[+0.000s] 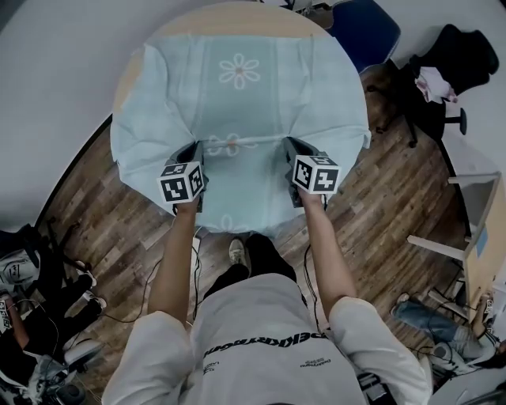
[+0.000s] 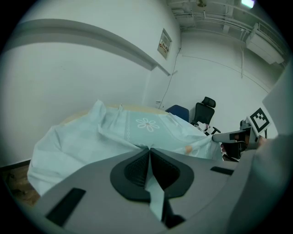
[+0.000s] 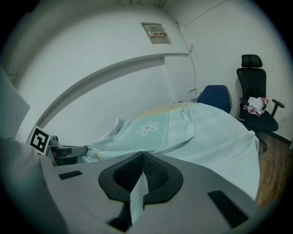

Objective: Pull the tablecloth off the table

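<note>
My left gripper has its jaws pressed together on a fold of the pale blue tablecloth. My right gripper pinches another fold the same way. Both grip the cloth's near edge at the centre of the head view. The cloth lies bunched over the round table in the upper half, whose far wooden rim is bare.

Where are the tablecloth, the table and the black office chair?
tablecloth [image 1: 237, 119], head view, on its flat middle panel.
table [image 1: 229, 20], head view, on its uncovered far edge.
office chair [image 3: 249, 84], right gripper view, on its backrest.
</note>
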`<state>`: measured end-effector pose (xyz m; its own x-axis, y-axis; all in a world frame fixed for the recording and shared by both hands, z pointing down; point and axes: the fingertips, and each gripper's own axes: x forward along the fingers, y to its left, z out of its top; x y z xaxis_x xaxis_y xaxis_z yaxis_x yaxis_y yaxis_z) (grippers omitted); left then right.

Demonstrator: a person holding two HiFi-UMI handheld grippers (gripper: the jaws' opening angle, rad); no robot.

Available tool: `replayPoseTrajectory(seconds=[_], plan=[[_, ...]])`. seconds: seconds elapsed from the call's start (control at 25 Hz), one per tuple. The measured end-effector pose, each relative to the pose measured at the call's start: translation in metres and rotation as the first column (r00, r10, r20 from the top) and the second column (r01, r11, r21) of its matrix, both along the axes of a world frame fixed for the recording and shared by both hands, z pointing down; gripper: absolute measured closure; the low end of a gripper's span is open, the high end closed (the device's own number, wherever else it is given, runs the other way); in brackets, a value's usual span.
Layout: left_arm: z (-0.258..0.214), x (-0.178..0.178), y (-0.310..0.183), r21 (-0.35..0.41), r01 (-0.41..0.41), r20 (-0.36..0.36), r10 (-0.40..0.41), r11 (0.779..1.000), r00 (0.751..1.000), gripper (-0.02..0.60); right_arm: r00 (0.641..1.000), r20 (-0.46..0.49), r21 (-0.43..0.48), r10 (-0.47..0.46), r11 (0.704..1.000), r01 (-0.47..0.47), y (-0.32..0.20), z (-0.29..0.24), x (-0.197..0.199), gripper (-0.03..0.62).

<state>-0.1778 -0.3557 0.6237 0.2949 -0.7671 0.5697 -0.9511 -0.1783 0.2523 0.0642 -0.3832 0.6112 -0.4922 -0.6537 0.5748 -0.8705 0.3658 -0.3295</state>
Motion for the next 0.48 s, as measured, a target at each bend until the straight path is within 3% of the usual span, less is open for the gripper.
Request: replayPoseTrajectory(seconds=[0.48], plan=[[-0.045, -0.001, 0.069, 0.078, -0.020, 0.024, 0.018, 0.997, 1.000, 0.566, 0.999, 0.015, 0.077, 0.029, 0.997, -0.030, 0.073, -0.039, 0.001, 0.562]])
